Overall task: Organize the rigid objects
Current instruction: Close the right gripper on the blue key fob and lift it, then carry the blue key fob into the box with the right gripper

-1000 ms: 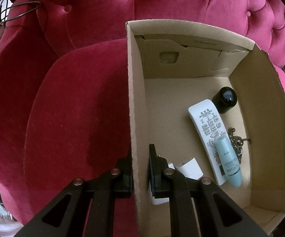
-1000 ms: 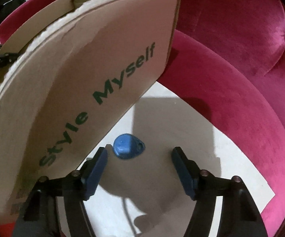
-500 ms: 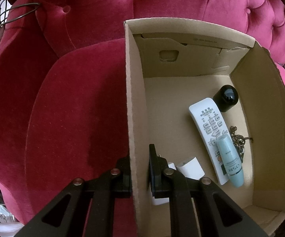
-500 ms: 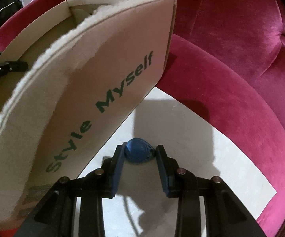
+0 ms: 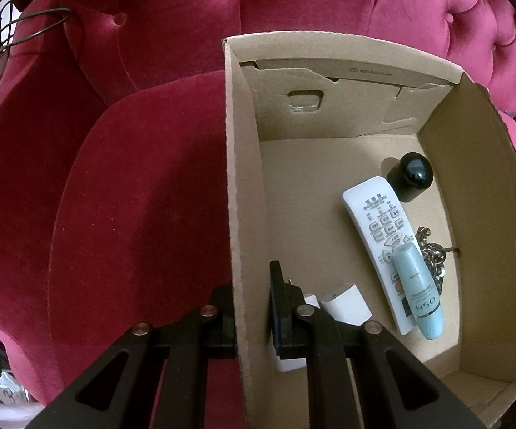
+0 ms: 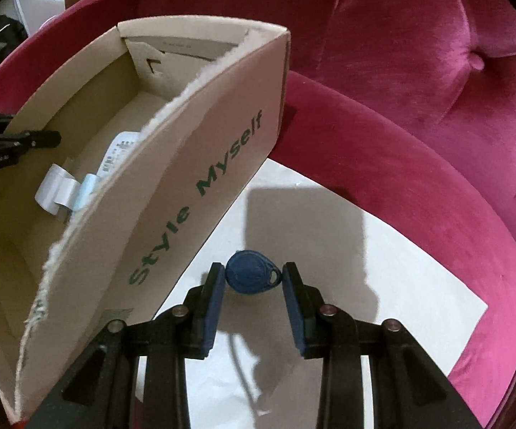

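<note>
Our right gripper point(image 6: 252, 280) closes its blue pads on a blue key fob point(image 6: 252, 277), jaws drawn in narrow with the fob pinched edge to edge just above a white sheet point(image 6: 383, 261) spread on the crimson velvet sofa point(image 6: 418, 82). Our left gripper point(image 5: 252, 307) is clamped on the near wall of the cardboard box point(image 5: 243, 164), one finger outside and one inside, steadying it. To do this well, we judge the fob must rise straight and clear the torn top edge of the box's printed side before swinging over the opening; the grip on so thin a piece looks slight, so a slow lift seems wise. Inside the box lie a white remote control point(image 5: 376, 236), a pale blue tube point(image 5: 417, 286) resting across it, a black rounded cap point(image 5: 411, 175), a metal chain point(image 5: 433, 254) and a white adapter point(image 5: 345, 302). The tall box wall stands just beside the gripper, the main obstacle.
</note>
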Demonstrator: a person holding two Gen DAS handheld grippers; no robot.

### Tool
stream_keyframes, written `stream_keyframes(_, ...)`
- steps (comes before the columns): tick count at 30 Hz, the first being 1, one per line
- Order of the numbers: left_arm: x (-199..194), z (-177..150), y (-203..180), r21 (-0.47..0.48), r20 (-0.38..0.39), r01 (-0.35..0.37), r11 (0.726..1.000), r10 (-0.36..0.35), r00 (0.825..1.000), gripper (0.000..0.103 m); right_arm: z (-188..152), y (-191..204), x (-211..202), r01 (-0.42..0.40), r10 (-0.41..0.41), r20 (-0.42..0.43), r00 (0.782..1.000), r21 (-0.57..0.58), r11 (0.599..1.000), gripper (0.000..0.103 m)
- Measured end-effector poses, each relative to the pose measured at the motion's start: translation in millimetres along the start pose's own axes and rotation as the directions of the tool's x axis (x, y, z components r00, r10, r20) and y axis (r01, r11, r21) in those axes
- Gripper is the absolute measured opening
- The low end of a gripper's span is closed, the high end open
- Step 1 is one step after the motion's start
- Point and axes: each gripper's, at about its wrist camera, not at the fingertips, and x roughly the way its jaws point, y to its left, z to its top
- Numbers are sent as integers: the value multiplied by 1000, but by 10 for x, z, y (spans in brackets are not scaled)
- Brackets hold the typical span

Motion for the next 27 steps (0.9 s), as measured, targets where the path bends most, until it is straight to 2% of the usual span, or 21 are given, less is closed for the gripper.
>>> stream_keyframes(5, 6, -5, 24, -4, 0, 3, 1000, -3, 1000, 13, -30, 35, -135, 19, -19, 11, 1000, 19, 1000, 35)
stream_keyframes(16, -4, -14, 29, -2, 2, -1, 1000, 1, 1000, 13, -123, 155, -506, 62, -68, 35, 997, 141, 988, 35)
stream_keyframes(27, -12, -27, 28, 2, 7, -4, 1000, 4, 1000, 13, -170, 303, -669, 113, -122, 27, 992, 221, 969, 35)
